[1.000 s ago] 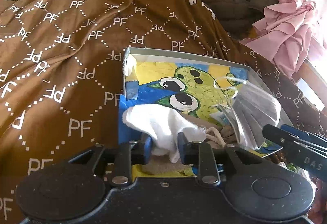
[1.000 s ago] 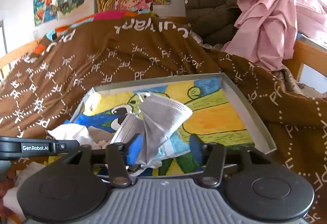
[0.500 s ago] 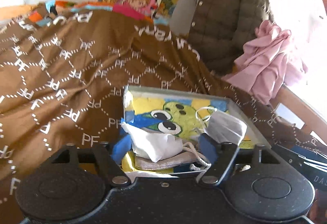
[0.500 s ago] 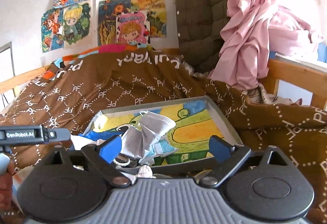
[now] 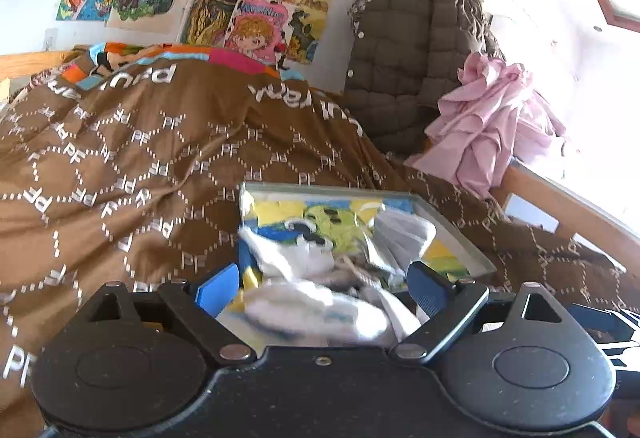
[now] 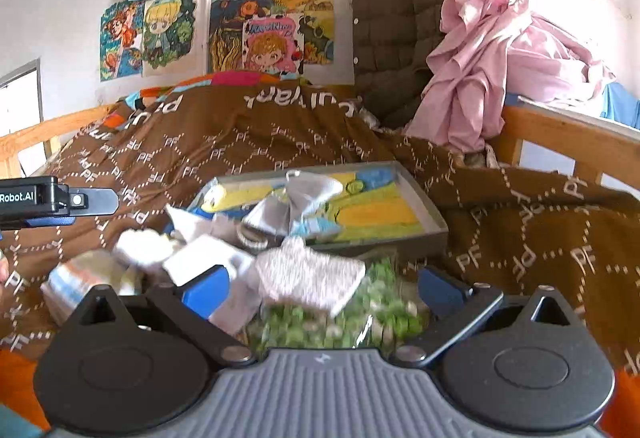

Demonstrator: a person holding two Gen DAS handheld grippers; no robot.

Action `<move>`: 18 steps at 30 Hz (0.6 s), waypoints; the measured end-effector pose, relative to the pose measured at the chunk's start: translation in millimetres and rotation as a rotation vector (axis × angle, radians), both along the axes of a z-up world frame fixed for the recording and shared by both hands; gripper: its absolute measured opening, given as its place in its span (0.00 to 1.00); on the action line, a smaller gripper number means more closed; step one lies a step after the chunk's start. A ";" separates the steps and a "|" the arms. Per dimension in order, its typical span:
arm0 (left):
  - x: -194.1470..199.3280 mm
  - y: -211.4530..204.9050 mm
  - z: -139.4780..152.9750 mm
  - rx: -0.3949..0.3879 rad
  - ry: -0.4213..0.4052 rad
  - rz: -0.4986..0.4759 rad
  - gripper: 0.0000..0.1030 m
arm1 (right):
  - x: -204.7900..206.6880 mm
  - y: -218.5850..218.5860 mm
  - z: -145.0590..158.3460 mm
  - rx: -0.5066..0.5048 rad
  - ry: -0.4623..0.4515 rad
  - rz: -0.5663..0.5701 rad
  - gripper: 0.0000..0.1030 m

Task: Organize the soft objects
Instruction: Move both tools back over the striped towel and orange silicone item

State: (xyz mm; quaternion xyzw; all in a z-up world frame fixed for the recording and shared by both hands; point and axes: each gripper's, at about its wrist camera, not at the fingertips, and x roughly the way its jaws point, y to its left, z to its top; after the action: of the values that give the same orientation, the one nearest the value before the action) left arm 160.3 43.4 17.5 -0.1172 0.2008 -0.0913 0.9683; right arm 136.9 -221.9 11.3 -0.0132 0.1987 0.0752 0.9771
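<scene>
Bedroom: bed under a brown quilt (image 6: 280, 142) printed "PF", drawings taped to the wall, a brown puffer jacket (image 6: 404, 22) and a pink garment (image 6: 492, 66) piled at the far right. On the quilt sits a shallow grey tray (image 6: 430, 212) with a painted picture as its floor.

Key relation for us: the loose pile lies on our side of the tray, right at the claws. In the right wrist view a grey knitted cloth (image 6: 312, 274) lies dead ahead between the fingers of the right claw (image 6: 324, 288), long axis roughly left-right, on top of a green-speckled item (image 6: 360, 318). White folded pieces (image 6: 200, 258) and a striped white one (image 6: 80, 282) sit to its left, nearer the left claw (image 5: 320, 288). So we judge the right claw better placed for the grey cloth, the left for the white things.

Both claws are spread wide, nothing between the pads. The left claw's side shows at the left edge of the right wrist view.

Already in the tray: a grey pleated face mask (image 6: 304, 198) standing crumpled, plus a white cloth (image 5: 288, 258) at the near left corner, with some cord beside it. The near items are motion-blurred, so we can't tell exactly what they are. All look limp and light; we expect them to bunch when pinched.
</scene>
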 end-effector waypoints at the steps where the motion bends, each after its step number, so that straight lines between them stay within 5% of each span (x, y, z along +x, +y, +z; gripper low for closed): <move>1: -5.3 -0.1 -2.2 -0.001 0.011 -0.001 0.90 | -4.2 -0.1 -1.8 -0.001 0.000 0.004 1.00; 18: -61.8 16.9 -31.6 0.069 0.068 0.029 0.92 | -41.4 44.3 -29.2 -0.082 0.051 0.167 1.00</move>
State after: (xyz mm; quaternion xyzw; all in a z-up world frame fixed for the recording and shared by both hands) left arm 98.5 60.3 -14.1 -0.0898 0.2347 -0.0664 0.9656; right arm 95.5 -177.6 -17.9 -0.0677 0.2246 0.1485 0.9607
